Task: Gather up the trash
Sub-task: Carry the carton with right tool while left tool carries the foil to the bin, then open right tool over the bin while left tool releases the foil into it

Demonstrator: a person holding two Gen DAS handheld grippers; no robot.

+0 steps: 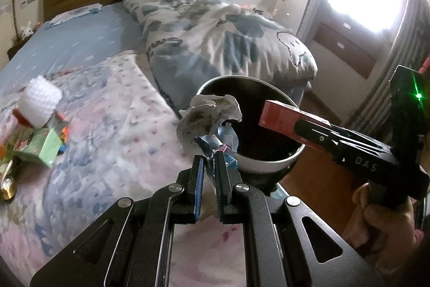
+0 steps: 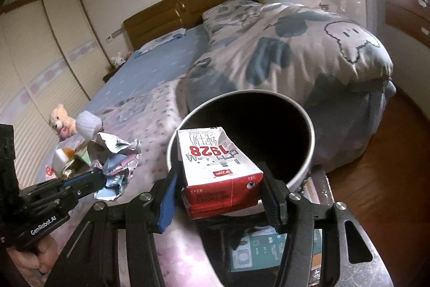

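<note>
Left tongs (image 1: 211, 166) pinched on crumpled wrapper (image 1: 207, 120), at bin (image 1: 268, 166) rim. Right tongs (image 2: 220, 187) half open, clamping milk carton (image 2: 217, 163) over bin mouth. Quilt (image 1: 215, 39) behind bin; more litter (image 1: 40, 149) left on bed (image 1: 80, 45). Only in right view: teddy (image 2: 61, 123), wardrobe (image 2: 40, 50), box (image 2: 268, 252) under bin.

Red-and-white milk carton (image 2: 215, 168) printed "1928"; black-lined bin (image 2: 309, 149) with white rim; silvery-blue crumpled wrapper (image 1: 207, 120); quilt (image 1: 215, 45) at twelve o'clock, white with grey-blue clouds; pale-blue sheet (image 1: 80, 42).
</note>
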